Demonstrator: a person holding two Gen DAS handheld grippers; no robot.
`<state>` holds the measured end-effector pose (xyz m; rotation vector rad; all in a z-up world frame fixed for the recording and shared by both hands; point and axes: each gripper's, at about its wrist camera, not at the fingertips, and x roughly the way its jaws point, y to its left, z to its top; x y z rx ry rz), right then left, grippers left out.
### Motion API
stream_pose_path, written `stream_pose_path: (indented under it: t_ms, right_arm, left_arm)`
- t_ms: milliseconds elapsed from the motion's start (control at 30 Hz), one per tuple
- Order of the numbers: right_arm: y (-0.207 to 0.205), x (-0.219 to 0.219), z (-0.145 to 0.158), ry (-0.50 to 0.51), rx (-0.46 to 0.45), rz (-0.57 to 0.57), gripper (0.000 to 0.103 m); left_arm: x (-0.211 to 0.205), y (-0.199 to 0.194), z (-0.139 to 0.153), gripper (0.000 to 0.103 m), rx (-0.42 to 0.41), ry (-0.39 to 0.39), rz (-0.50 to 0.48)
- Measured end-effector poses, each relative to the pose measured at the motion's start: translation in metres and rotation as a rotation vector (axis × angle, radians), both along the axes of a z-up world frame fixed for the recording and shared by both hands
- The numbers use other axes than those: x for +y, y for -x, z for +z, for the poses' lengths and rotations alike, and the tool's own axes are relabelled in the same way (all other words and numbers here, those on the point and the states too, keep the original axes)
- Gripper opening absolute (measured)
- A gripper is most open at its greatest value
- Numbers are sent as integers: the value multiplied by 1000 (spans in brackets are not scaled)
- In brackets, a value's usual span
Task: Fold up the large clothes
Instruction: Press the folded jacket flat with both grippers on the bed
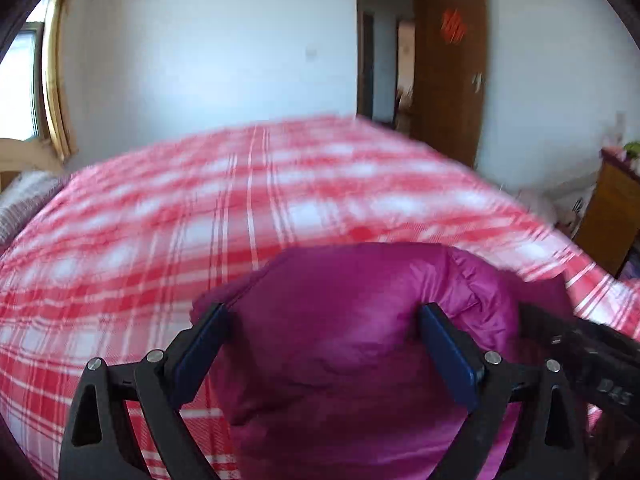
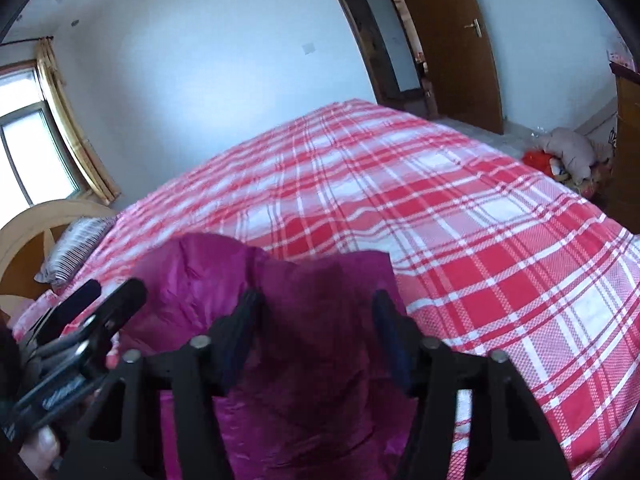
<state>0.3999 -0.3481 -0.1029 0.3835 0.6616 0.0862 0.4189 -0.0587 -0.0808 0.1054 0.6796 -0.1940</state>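
Fingers of both grippers pinched puffy magenta cloth, lifting a bundle above the bed.

Left gripper (image 1: 324, 344) clamped a thick padded fold of the magenta jacket (image 1: 360, 300) at the lower centre of its frame; the right gripper (image 2: 316, 336) squeezed a neighbouring darker fold, the two tools side by side, probably to carry one edge over together. Beyond, the red plaid bedspread (image 2: 460, 240) lay flat as a folding surface. Farther back stood a white wall and, upper right, a brown door (image 2: 452, 40).
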Motion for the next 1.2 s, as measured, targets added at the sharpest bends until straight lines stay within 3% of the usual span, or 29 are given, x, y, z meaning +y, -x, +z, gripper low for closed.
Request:
stream_pose_path:
  t_ms: [67,467,1200]
  right_arm:
    - [-3,-1,-12,-2,34,-5,52]
    - [-21,-20,-54,-142,156,-17,53]
    - [-26,-12,-60,-80,195,-25,54]
  left_arm:
    - [-1,-11,-17,96,47,-5,-4]
    - [-17,-31,-44,102,92,-73,-2]
    - [-22,-37,-58,102,132,-114,-5]
